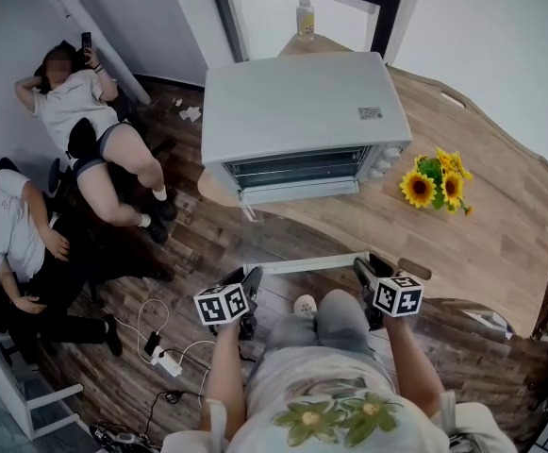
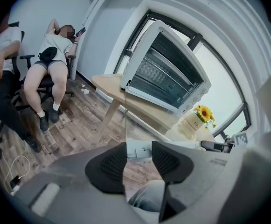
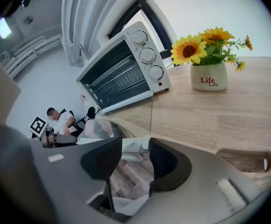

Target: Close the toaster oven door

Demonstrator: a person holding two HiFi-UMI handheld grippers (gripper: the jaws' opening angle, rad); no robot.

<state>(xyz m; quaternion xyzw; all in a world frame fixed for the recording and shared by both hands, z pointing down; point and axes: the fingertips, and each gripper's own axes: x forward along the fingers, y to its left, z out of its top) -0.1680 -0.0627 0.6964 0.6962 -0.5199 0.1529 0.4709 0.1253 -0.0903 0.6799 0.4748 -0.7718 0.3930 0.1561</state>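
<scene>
— Both claws spread, nothing pinched: left gripper [image 1: 253,279] and right gripper [image 1: 360,268] sit at the white handle's [image 1: 307,263] two ends.
— Hold there?
— Yes. Likely light and stiff on its hinge, but glass, so gently.
— Looks?
— Clear door [image 1: 302,229] lies open flat, six o'clock of the white toaster oven [image 1: 302,102] on the table [image 1: 481,225].

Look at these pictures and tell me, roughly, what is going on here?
A person holding a gripper in each hand faces a white toaster oven on a wooden table. Its glass door hangs open toward the person. The left gripper and right gripper are at opposite ends of the door's white handle. Both have their jaws apart, and the handle shows in each gap. The door is not yet closed. A pot of sunflowers stands beside the oven.
</scene>
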